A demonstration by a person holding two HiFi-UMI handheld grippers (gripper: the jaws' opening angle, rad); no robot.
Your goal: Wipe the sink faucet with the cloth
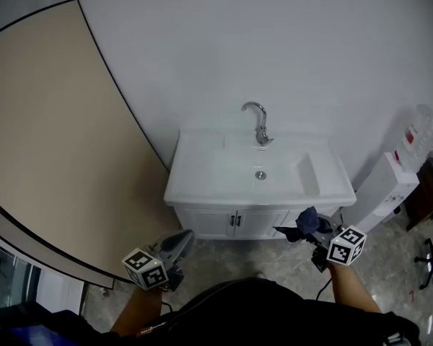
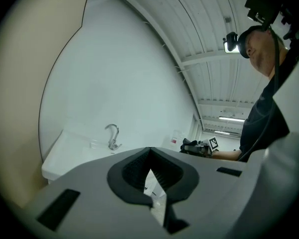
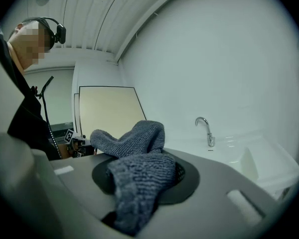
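The faucet [image 1: 257, 123] stands upright at the back of the white sink [image 1: 202, 187], its curved spout over the basin, and nothing touches it: by the look of it, no wiping has begun. The grey cloth [image 1: 307, 224] is well short of it, out in front of the sink's right corner, bunched in the right tool [image 1: 304, 231], whose jaws are clamped partway closed on it with folds spilling over the top. The left tool [image 1: 186, 236] hangs before the cabinet doors [image 1: 234, 222] with its jaws closed together and nothing between them.

What is left is nearly everything: carry the cloth over the basin, then rub spout and base.

The basin looks bare, so the path seems free. A water dispenser [image 1: 388, 187] stands close beside the sink on the right, and a large beige panel [image 1: 50, 121] leans at the left.
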